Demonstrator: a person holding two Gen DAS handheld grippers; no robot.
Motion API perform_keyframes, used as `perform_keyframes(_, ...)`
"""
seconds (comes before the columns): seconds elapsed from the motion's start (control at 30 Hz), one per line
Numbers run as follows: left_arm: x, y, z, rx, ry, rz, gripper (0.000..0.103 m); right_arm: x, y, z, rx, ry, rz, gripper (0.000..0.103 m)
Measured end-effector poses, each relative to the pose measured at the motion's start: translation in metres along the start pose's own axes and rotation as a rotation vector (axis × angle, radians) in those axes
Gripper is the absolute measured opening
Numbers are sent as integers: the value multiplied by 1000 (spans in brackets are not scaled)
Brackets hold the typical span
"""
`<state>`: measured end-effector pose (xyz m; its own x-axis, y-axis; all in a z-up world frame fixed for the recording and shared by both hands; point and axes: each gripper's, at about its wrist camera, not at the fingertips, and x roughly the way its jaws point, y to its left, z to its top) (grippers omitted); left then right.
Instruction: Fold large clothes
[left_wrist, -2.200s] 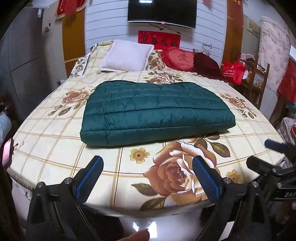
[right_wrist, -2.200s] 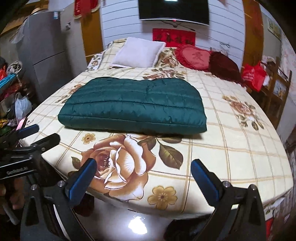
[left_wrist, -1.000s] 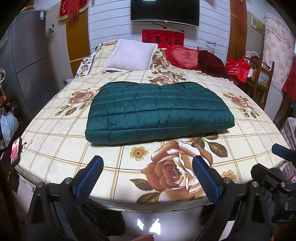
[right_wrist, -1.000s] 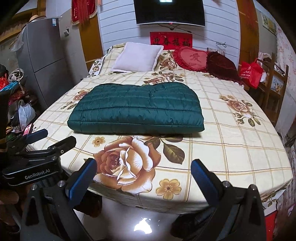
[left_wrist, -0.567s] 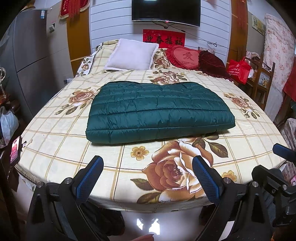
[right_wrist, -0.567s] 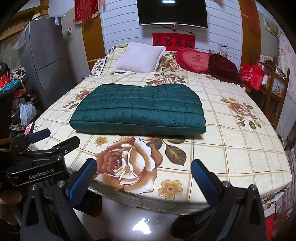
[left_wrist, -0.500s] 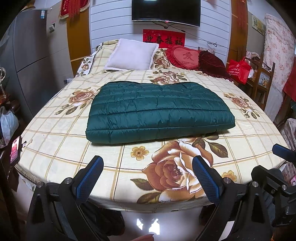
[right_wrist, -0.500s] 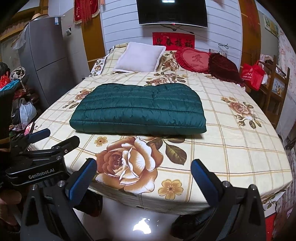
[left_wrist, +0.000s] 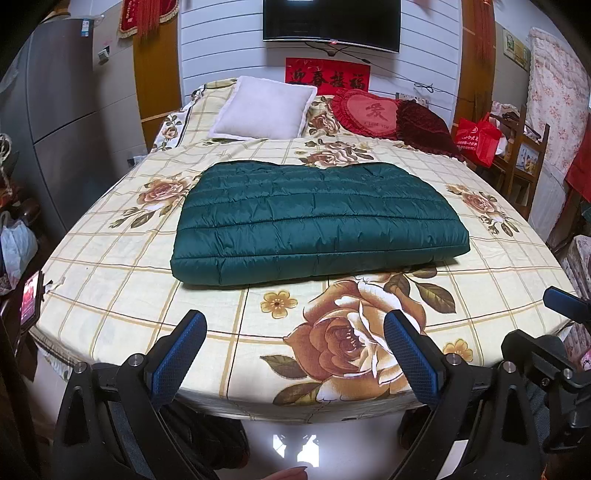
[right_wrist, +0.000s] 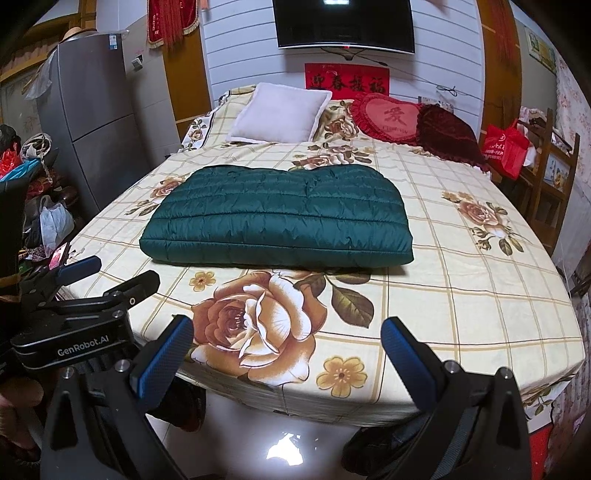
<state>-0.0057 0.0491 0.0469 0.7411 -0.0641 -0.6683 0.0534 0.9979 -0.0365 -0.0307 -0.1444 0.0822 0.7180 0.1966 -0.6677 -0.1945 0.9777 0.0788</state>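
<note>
jacket (left_wrist: 317, 218) lies folded in a neat block mid-bed (left_wrist: 110, 280); folding looks done. both grippers, left (left_wrist: 293, 352) and right (right_wrist: 286, 354), hang near the foot, fingers apart, empty.

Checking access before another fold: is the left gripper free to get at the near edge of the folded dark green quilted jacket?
Probably yes. The left gripper is open and empty, and only bare floral bedsheet lies between it and the folded dark green quilted jacket.

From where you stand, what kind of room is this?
Most likely a home bedroom: a bed with a rose-patterned checked sheet, a white square pillow and red heart-shaped cushion at its head, and a folded dark green quilted jacket lying on it.
</note>
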Motion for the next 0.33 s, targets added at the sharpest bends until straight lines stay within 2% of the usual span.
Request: perform_keyframes(0.33, -1, -3, -4, 0, -12, 6, 65, 1, 0, 0, 0, 2, 1, 103)
